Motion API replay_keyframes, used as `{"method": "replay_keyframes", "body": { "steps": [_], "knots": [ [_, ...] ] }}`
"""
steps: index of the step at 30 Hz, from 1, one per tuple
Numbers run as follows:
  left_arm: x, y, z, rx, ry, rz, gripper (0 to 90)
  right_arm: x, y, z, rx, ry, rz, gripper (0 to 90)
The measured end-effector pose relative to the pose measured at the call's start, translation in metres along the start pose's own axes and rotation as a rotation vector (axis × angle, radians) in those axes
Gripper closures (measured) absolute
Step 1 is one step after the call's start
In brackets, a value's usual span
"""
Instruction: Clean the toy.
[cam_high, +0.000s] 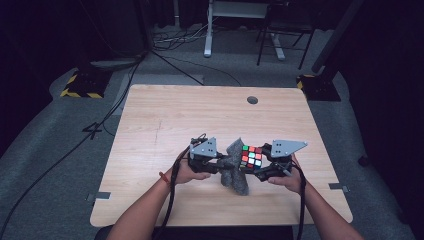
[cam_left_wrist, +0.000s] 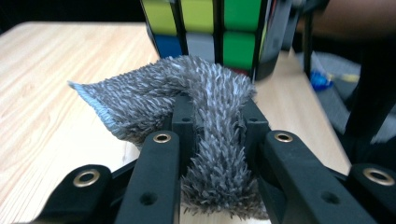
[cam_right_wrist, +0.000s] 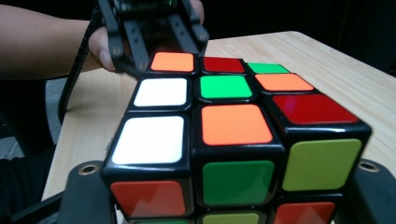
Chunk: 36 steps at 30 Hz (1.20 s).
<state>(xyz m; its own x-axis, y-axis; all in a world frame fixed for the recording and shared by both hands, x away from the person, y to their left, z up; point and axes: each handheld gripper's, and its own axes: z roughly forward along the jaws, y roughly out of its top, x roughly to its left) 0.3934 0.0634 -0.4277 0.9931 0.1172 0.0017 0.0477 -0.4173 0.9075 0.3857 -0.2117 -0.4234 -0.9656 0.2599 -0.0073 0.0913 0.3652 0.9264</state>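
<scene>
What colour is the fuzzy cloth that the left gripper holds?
The cloth is grey, with a lighter edge; the left gripper view shows it best.

The light wooden table (cam_high: 165, 115) has a small round hole (cam_high: 252, 100) near its far edge.

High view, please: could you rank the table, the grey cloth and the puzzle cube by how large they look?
1. Table, by far the largest.
2. Grey cloth, bunched in the left gripper.
3. Puzzle cube, held in the right gripper, somewhat smaller than the cloth.
</scene>
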Motion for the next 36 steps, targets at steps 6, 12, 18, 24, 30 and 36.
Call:
{"method": "replay_keyframes", "body": {
  "steps": [6, 12, 18, 24, 30, 36],
  "knots": [
    [-0.003, 0.008, -0.012, -0.08, 0.009, 0.008, 74.7, 0.002, -0.001, 0.004, 0.048, 0.007, -0.025, 33.3],
    [-0.005, 0.008, -0.009, -0.081, -0.002, 0.01, 74.7, 0.003, -0.002, 0.008, 0.122, 0.012, -0.049, 31.7],
    [-0.007, 0.011, -0.006, -0.06, -0.02, 0.035, 74.6, 0.002, -0.002, 0.008, 0.194, 0.031, -0.061, 30.4],
    [-0.002, 0.004, -0.005, -0.044, -0.026, 0.009, 74.6, 0.0, -0.006, 0.01, 0.224, 0.035, -0.039, 32.9],
    [-0.001, 0.003, -0.001, -0.037, -0.035, -0.001, 74.5, 0.0, -0.007, 0.013, 0.239, 0.02, -0.043, 32.9],
    [-0.002, 0.008, 0.0, -0.078, -0.066, 0.014, 74.4, 0.001, -0.005, 0.014, 0.235, 0.021, -0.042, 31.5]
  ]
}}
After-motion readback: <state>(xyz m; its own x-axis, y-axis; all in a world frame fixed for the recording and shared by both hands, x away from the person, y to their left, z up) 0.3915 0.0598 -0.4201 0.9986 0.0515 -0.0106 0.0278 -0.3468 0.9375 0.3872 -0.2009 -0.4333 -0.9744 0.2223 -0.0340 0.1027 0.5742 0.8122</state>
